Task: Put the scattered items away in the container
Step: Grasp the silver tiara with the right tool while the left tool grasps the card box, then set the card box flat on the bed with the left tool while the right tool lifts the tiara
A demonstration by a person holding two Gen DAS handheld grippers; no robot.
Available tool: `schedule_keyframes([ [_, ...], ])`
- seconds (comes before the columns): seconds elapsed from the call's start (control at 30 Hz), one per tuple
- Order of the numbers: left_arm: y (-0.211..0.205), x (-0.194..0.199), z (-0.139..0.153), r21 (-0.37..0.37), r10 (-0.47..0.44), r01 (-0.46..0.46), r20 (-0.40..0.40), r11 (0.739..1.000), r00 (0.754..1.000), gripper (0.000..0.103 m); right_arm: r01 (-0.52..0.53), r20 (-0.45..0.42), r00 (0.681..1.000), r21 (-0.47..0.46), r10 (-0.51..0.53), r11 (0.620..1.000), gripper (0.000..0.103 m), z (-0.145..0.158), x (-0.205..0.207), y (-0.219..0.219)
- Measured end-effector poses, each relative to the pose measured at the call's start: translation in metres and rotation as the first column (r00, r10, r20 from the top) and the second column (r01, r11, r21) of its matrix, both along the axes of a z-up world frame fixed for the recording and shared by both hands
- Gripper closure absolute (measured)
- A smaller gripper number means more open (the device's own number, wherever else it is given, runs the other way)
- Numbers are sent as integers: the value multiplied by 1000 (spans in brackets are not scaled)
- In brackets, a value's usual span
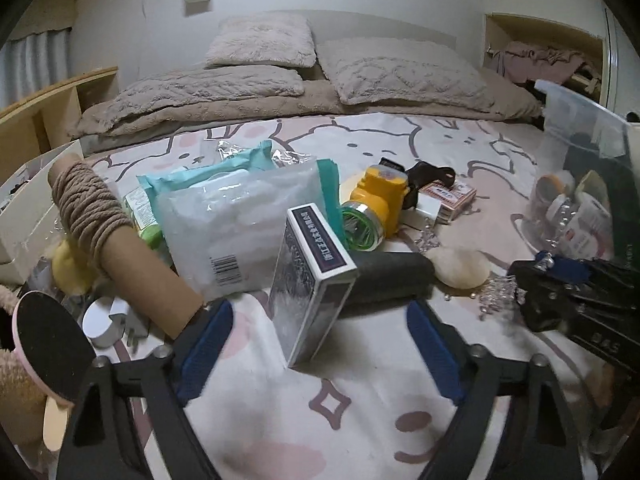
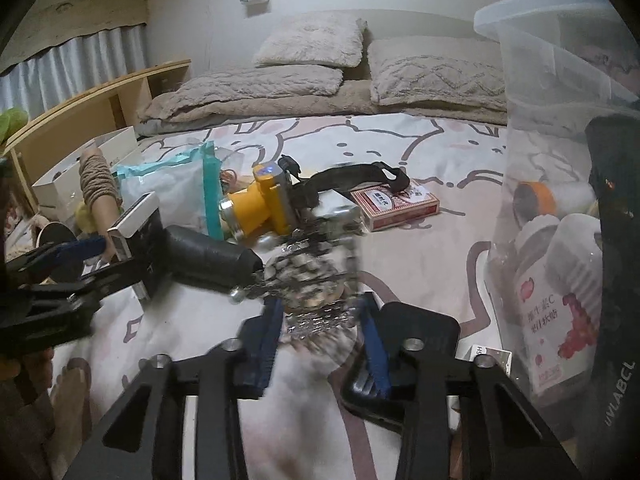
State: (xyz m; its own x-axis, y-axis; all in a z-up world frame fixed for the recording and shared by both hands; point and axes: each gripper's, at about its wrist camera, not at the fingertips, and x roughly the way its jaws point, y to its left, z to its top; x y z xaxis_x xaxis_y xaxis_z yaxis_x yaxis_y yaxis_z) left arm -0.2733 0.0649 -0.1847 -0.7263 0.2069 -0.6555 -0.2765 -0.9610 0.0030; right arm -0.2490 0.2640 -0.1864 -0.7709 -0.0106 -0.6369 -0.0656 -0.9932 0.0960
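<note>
The job looks early: the clear container (image 2: 560, 184), to the right of the right gripper (image 2: 320, 320), already holds a few bottles, but most clutter lies on the bed (image 1: 360, 420) ahead. The right gripper's narrowed jaws bracket a blurred, glittery bead cluster (image 2: 312, 280); whether the pads press it, I cannot tell. The left gripper (image 1: 316, 336) stands half-open astride a silver card box (image 1: 308, 280), pads apart from it. Beyond it lie wipes (image 1: 240, 224), a yellow headlamp (image 1: 376, 200) and a twine roll (image 1: 100, 232).
</note>
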Motion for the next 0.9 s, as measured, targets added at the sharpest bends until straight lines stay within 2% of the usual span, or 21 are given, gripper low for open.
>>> schedule_keyframes([
  [0.03, -1, -4, -2, 9, 2, -2, 10, 1000, 1000, 40, -3, -1, 1000, 1, 3, 1000, 66, 1, 1, -1],
  [0.1, -6, -9, -5, 38, 8, -9, 28, 999, 1000, 65, -10, -3, 1000, 8, 10, 1000, 66, 3, 4, -3],
  [0.17, -11, -11, -7, 63, 10, -13, 40, 998, 999, 76, -13, -8, 1000, 9, 13, 1000, 66, 5, 8, -4],
  [0.3, -18, -8, -3, 74, 23, -25, 31, 997, 999, 81, -14, -26, 1000, -6, 14, 1000, 66, 13, 16, -4],
  [0.47, -29, -1, 8, 123, 45, -48, 30, 991, 999, 85, -29, -75, 997, -30, 27, 999, 66, 30, 35, -4],
  [0.67, -38, 23, 28, 159, 53, -54, 9, 986, 999, 85, -74, -128, 989, 39, 78, 997, 66, 50, 60, -23],
  [0.9, -61, 59, 50, 212, 74, -71, -9, 975, 997, 85, -147, -214, 964, 65, 158, 987, 67, 75, 93, -45],
])
